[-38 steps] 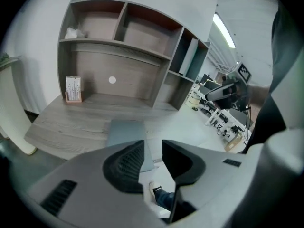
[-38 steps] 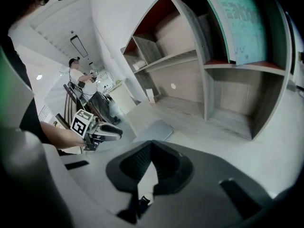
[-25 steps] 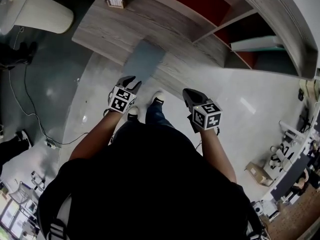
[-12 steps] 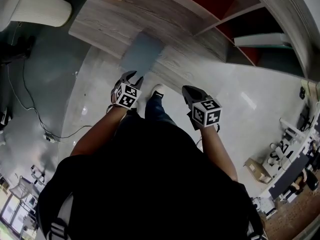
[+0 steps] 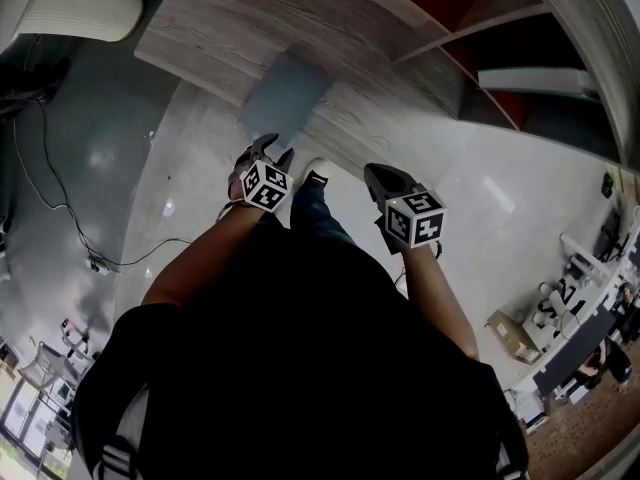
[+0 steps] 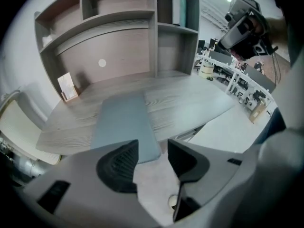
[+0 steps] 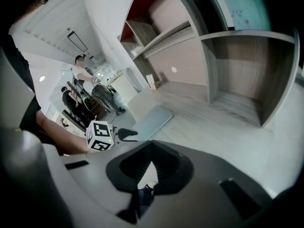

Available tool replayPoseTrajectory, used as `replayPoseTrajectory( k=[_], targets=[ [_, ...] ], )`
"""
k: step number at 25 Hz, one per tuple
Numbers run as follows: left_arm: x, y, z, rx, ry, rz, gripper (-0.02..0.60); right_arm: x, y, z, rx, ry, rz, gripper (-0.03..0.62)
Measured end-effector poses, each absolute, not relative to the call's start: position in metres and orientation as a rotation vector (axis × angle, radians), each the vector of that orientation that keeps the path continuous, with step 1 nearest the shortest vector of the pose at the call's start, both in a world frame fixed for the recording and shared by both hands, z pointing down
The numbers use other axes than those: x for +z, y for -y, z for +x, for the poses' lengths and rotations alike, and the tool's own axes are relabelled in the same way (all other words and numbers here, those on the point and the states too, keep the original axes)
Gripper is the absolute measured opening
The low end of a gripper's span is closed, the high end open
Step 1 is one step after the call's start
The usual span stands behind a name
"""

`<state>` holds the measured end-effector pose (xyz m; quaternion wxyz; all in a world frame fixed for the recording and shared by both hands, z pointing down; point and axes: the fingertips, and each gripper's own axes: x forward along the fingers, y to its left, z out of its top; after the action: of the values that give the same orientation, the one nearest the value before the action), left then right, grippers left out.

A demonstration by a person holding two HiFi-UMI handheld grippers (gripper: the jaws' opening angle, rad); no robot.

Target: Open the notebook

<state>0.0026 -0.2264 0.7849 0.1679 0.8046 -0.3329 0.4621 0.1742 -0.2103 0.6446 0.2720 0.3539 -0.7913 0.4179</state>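
Approach: your left claw (image 5: pixel 270 150), just spread, empty, at notebook (image 5: pixel 285 96) near edge; next pinch cover; right claw (image 5: pixel 378 175) pressed together.

The notebook (image 5: pixel 285 96), plain grey-blue, lies closed and flat on the worktop (image 5: pixel 200 38). Its near end overhangs the edge, just ahead of the left gripper's (image 6: pixel 152 146) spread fingers (image 6: pixel 116 165), untouched.

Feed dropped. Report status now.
Left gripper open, jaws just been opening, nothing between them. Right gripper shut, empty. Notebook closed, flat on desk. Path clear.
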Motion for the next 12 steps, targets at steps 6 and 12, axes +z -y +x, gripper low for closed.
replayPoseTrajectory(
  k=[6,12],
  targets=[
    [0.800,0.228,-0.002,1.372,0.992,2.278,0.198,0.653,0.209,0.171,1.142,2.125,0.920,0.000],
    [0.812,0.229,-0.007,1.437,0.997,2.268,0.201,0.659,0.207,0.167,1.170,2.119,0.899,0.000]
  ],
)
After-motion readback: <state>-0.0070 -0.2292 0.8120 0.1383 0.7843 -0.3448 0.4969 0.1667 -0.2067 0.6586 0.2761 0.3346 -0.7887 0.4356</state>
